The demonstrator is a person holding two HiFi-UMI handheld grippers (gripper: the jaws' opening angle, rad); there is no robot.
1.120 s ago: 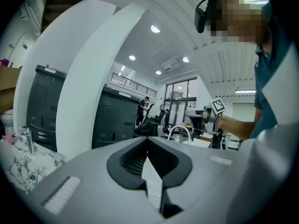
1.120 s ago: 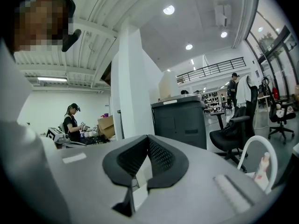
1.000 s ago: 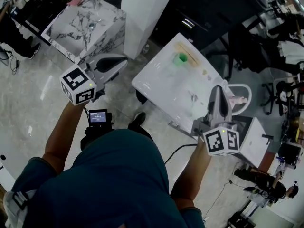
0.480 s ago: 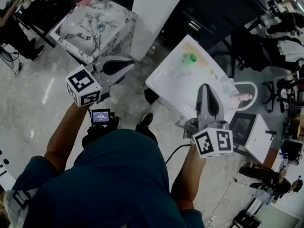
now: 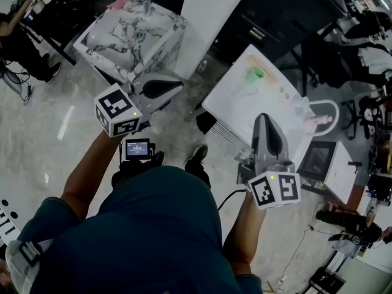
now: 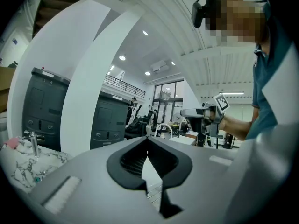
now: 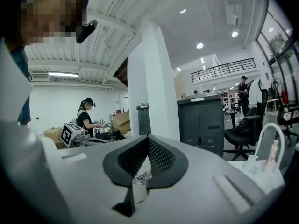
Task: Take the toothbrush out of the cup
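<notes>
Approach stage, seen from above and along each tool. A small green cup (image 5: 254,73) stands on the far part of the white rectangular counter (image 5: 242,106). At this size it cannot be told whether the toothbrush stands in it, and no brush can be picked out. The right tool (image 5: 261,117) is held roughly level, its tip showing against the near edge of the counter, well apart from the cup. Its dark ribbed jaws are together and grip nothing. The left tool (image 5: 179,85) is off to the side, between the counter and a marble-patterned sink unit (image 5: 131,35), its jaws likewise closed and empty. No grasp has yet begun, so the toothbrush is judged not yet taken out. The next move calls for bringing one tool across the counter to the cup and parting its jaws. The jaws should close on the brush handle above the rim, then lift straight up so the light cup does not tip.
</notes>
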